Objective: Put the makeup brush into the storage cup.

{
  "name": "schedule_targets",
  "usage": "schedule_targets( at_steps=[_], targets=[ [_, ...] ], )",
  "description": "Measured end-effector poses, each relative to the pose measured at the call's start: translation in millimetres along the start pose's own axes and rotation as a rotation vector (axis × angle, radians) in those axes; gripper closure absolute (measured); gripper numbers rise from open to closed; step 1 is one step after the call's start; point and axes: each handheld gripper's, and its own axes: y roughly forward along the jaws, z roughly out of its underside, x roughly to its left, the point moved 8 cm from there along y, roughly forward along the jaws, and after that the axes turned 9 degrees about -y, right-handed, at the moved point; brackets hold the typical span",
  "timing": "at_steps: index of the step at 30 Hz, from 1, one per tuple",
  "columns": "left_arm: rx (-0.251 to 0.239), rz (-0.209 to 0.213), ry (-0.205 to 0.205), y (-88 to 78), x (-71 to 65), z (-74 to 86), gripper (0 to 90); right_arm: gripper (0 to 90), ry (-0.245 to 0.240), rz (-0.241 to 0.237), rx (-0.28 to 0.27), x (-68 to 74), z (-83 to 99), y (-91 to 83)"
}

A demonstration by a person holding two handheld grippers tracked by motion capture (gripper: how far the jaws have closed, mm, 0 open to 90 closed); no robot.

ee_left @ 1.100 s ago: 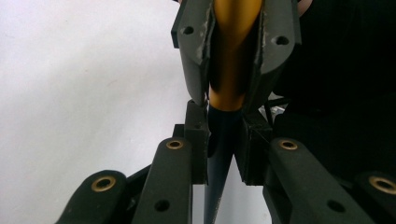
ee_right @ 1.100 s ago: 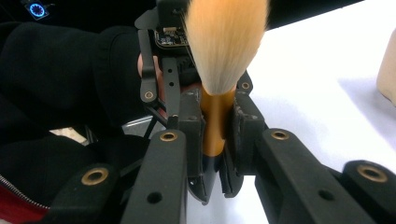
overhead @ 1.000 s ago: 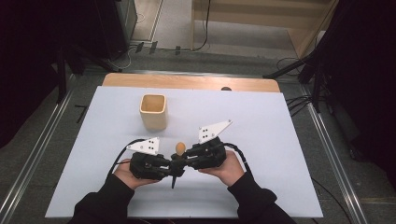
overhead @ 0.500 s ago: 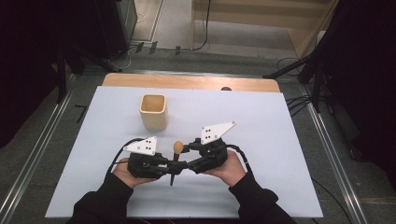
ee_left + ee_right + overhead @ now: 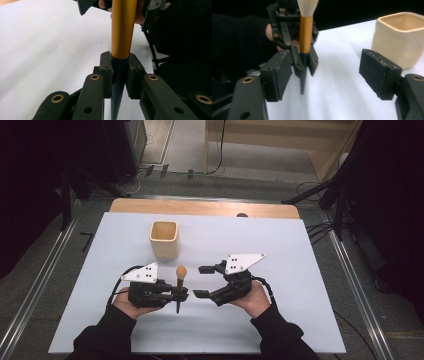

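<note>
White table (image 5: 300, 270), dark room around it; brush upright in my left tongs.
My left gripper (image 5: 176, 294) clamps the brush (image 5: 180, 287) on its dark handle, tip down, head up. My right gripper (image 5: 200, 281), at its 3 o'clock, has just been opening, jaws wide, nothing between. Cup (image 5: 164, 240) at 12 o'clock.

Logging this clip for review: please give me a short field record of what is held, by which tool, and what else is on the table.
held item: makeup brush, upright, bristles up
left tool: shut on the brush's dark handle
right tool: open, jaws have just been opening, nothing between them, apart from the brush
container: square beige cup, upright, beyond the tools
surface: white table cover
</note>
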Motion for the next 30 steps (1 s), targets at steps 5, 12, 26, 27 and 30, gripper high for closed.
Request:
schedule_targets(
  at_steps=[5, 12, 26, 27, 30],
  targets=[
    [-0.01, -0.011, 0.006, -4.5, 4.0, 1.0, 78.9, 25.3, -0.042, 0.052, -0.008, 0.1, 6.6, -2.8],
    [-0.031, -0.032, 0.002, -9.0, 7.1, 0.2, 78.9, 24.6, -0.057, 0.109, 0.006, -3.2, 13.6, -5.8],
    [-0.076, -0.061, -0.007, -23.2, 11.7, -2.2, 78.9, 24.6, -0.049, 0.14, 0.01, -5.6, 23.5, -20.5],
    [-0.075, -0.063, -0.006, -23.7, 11.7, -2.4, 78.9, 24.6, -0.048, 0.141, 0.007, -6.0, 23.9, -22.2],
    [-0.076, -0.067, -0.001, -25.0, 10.7, -3.1, 78.9, 24.6, -0.047, 0.153, -0.002, -7.0, 25.6, -27.1]
  ],
)
